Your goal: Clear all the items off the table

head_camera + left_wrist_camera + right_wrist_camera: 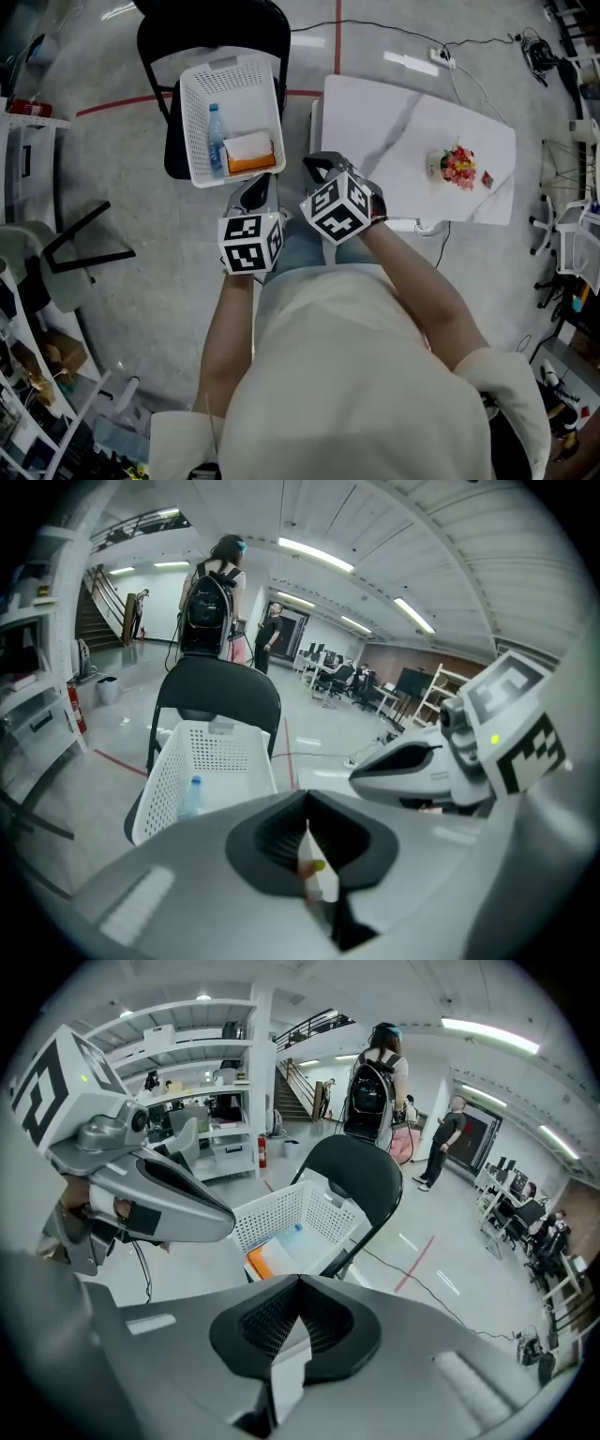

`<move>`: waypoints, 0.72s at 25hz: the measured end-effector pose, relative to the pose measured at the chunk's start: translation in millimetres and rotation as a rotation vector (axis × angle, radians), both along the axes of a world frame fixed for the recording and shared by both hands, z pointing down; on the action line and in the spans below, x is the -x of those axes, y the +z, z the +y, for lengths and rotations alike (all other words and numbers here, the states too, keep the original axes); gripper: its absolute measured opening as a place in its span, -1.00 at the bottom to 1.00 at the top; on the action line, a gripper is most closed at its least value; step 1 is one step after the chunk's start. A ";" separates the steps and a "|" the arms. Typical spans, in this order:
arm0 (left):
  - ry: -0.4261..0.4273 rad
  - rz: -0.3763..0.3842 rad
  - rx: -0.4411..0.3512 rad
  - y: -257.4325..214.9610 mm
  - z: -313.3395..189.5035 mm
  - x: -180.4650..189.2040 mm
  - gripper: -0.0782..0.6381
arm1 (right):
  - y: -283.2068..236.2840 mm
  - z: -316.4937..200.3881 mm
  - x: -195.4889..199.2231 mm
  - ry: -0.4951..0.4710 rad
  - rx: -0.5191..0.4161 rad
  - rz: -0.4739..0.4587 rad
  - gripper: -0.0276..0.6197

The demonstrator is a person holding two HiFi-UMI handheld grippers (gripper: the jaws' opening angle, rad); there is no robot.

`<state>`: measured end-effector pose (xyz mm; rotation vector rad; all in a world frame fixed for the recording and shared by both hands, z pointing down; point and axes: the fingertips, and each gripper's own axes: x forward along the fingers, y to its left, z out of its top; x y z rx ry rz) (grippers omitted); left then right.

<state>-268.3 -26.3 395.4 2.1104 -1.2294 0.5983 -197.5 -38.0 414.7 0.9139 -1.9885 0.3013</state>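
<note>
A white basket [192, 122] stands on a black chair [211, 28]. In it lie a water bottle [216, 139] and an orange and white box [249, 155]. On the white table [394, 122] to its right sit a small bunch of flowers [457, 166] and a little red thing [487, 178]. Both grippers hang side by side between basket and table, close to my body. My left gripper [307, 827] is shut on a thin white piece [323, 878] with orange print. My right gripper [298, 1288] is shut on a thin white piece [286, 1372]. Whether these are one item I cannot tell.
A power strip [441, 56] with its cable lies on the floor beyond the table. Shelves and another chair [84, 244] stand at the left. A person with a backpack [214, 602] and others stand far behind the basket [211, 761].
</note>
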 end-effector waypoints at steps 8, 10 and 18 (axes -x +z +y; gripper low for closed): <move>0.062 0.019 -0.004 -6.0 2.5 -75.8 -0.76 | -6.6 9.4 -75.6 0.086 -0.001 -0.044 -0.92; 0.076 0.019 -0.006 -7.0 4.1 -94.5 -0.76 | -9.6 12.7 -94.1 0.103 -0.007 -0.057 -0.92; 0.142 0.021 -0.001 -5.3 12.5 -169.6 -0.76 | -10.2 26.8 -166.5 0.165 -0.011 -0.086 -0.92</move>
